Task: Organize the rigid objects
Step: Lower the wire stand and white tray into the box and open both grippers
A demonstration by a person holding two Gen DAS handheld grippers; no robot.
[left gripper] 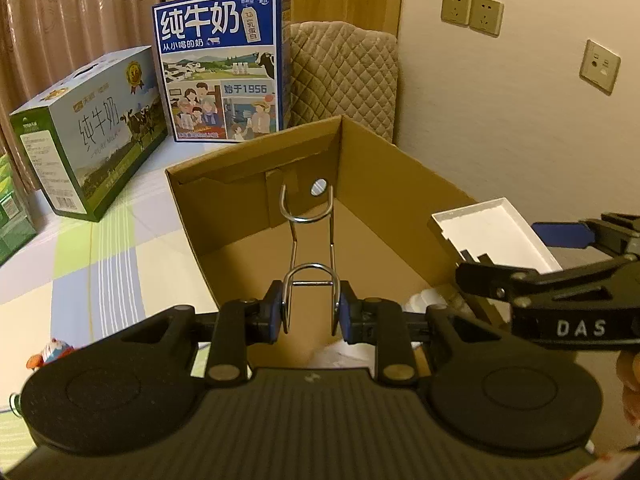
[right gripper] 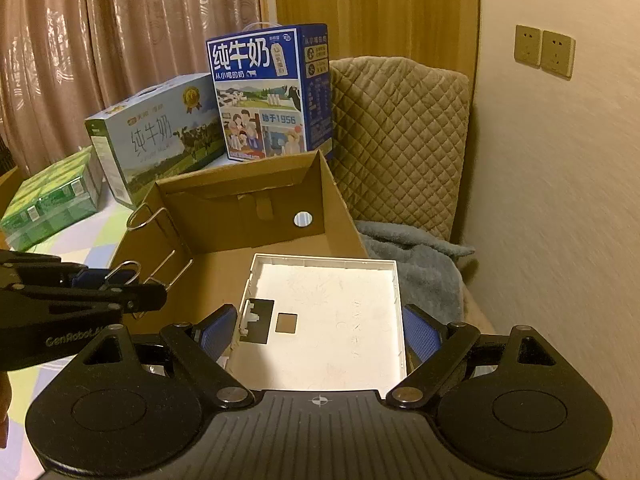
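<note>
My left gripper (left gripper: 311, 314) is shut on a chrome wire rack (left gripper: 310, 236) and holds it over the open cardboard box (left gripper: 256, 152). The rack points into the box. In the right wrist view the rack (right gripper: 156, 240) sits at the box's left wall (right gripper: 136, 236), with the left gripper (right gripper: 108, 284) beside it. My right gripper (right gripper: 316, 332) is shut on a white square plastic tray (right gripper: 332, 320), held flat above the box's right side. The tray (left gripper: 496, 232) also shows at the right in the left wrist view.
A blue milk carton box (left gripper: 224, 64) and a green-grey milk box (left gripper: 92, 136) stand behind the cardboard box. Green packs (right gripper: 48, 204) lie far left. A quilted cushion (right gripper: 400, 140) and grey blanket (right gripper: 416, 256) sit by the wall. A small toy (left gripper: 52, 354) lies on the checked cloth.
</note>
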